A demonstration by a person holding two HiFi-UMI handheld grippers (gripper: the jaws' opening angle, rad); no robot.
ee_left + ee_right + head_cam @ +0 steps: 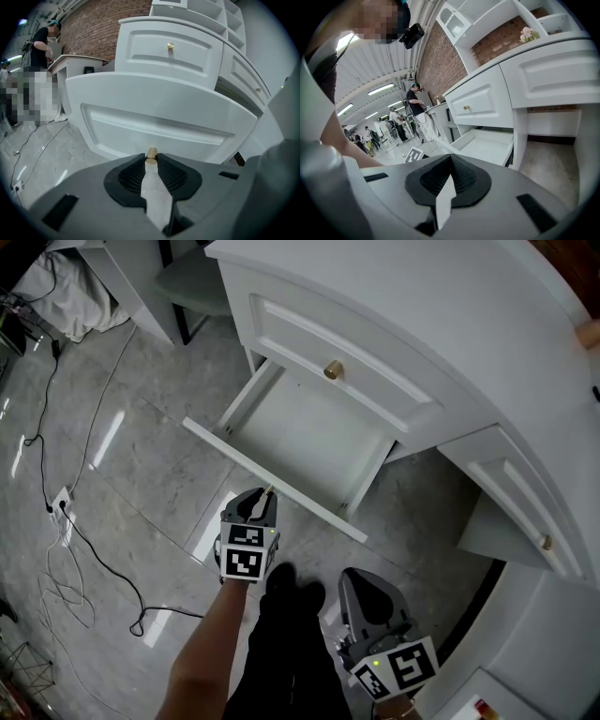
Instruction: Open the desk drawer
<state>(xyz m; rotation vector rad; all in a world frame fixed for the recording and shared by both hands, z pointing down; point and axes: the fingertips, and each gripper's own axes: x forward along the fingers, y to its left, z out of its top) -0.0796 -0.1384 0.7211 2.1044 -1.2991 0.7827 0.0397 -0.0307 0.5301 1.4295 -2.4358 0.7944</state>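
Observation:
The white desk's lower drawer [305, 432] stands pulled out over the floor, its inside bare. My left gripper [265, 495] is shut on the small brass knob [151, 155] in the middle of the drawer front [159, 124], the pads pinching it from both sides. The upper drawer [347, 357] is closed, with its own brass knob [332, 370]. My right gripper [361, 579] hangs lower right, apart from the drawer, shut with nothing between its fingers. In the right gripper view my right gripper [451, 158] faces the open drawer [487, 143] from the side.
Cables [66, 568] and a power strip [62, 505] lie on the marble floor at the left. The desk's right section [525, 493] has another knobbed drawer. The person's dark legs [281, 643] stand between the grippers. Several people [412, 112] stand far off.

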